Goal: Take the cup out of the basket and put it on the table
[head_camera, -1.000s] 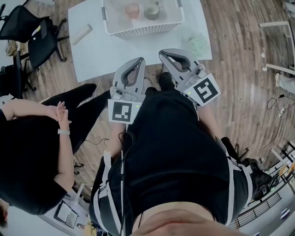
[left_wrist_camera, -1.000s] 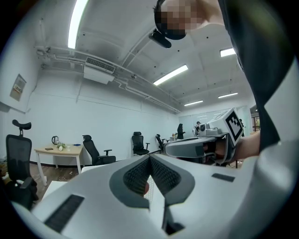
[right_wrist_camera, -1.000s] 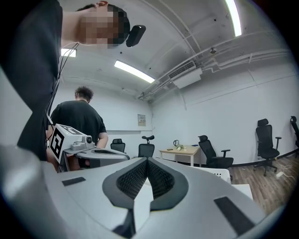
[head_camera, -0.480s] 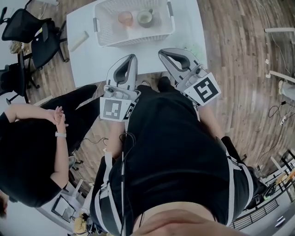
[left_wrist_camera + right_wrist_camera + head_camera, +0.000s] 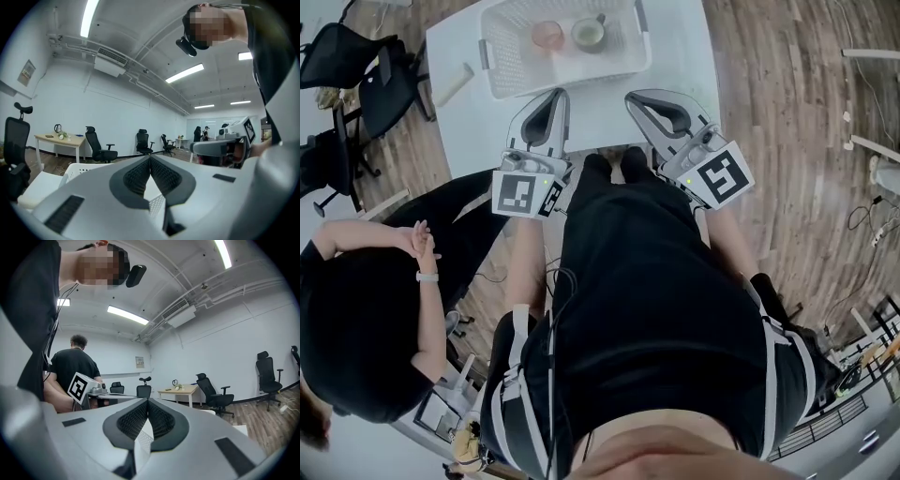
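A white slatted basket (image 5: 506,56) stands on the white table (image 5: 473,127) at the far end. Inside it sit a pink cup (image 5: 547,35) and a pale cup with a handle (image 5: 587,34). My left gripper (image 5: 552,95) is shut and empty, its tip over the table just short of the basket. My right gripper (image 5: 637,97) is also shut and empty, beside the left one at the table's near edge. In the left gripper view the jaws (image 5: 150,157) meet, with the basket's rim (image 5: 77,167) low behind them. In the right gripper view the jaws (image 5: 147,401) are pressed together too.
A seated person in black (image 5: 356,319) is at my left, close to the table's near corner. Black office chairs (image 5: 352,70) stand left of the table. A pale block (image 5: 453,83) lies on the table's left part. Wooden floor lies to the right.
Both grippers have moved forward toward the basket, the left one more, and its tip now reaches over the table. The basket and cups sit nearer in the head view.
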Demonstrator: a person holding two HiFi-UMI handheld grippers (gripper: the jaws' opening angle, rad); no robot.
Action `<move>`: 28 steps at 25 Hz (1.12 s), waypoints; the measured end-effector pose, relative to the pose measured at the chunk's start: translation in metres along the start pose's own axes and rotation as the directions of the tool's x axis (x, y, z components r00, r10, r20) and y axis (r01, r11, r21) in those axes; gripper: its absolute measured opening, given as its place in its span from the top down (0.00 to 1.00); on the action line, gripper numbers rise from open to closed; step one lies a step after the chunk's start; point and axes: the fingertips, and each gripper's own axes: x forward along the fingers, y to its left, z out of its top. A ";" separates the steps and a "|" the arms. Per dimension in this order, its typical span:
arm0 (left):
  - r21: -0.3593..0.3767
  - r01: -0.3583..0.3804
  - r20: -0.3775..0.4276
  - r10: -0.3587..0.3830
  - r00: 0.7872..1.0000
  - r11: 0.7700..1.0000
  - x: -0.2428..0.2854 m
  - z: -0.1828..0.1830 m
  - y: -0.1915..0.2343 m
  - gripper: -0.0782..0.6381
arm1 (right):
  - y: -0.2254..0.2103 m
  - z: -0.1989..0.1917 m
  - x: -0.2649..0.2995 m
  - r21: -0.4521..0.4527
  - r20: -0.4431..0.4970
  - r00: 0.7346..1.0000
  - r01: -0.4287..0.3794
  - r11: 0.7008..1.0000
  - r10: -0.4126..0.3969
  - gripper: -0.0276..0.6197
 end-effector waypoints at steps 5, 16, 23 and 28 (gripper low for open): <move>0.066 0.086 -0.114 -0.078 0.990 0.994 0.028 -0.019 0.018 0.86 | -0.004 0.001 0.005 0.000 0.000 0.999 0.055 0.999 -0.055 0.93; 0.217 0.354 -0.321 -0.276 0.906 0.910 0.089 -0.055 0.025 0.79 | -0.018 0.001 -0.008 0.007 -0.001 0.979 0.206 0.979 -0.206 0.93; 0.279 0.439 -0.413 -0.306 0.858 0.854 0.117 -0.076 0.044 0.75 | -0.022 -0.001 -0.019 0.025 -0.005 0.961 0.276 0.961 -0.276 0.93; 0.300 0.523 -0.496 -0.338 0.800 0.798 0.130 -0.099 0.047 0.72 | -0.021 -0.001 -0.027 0.025 -0.010 0.945 0.326 0.945 -0.326 0.93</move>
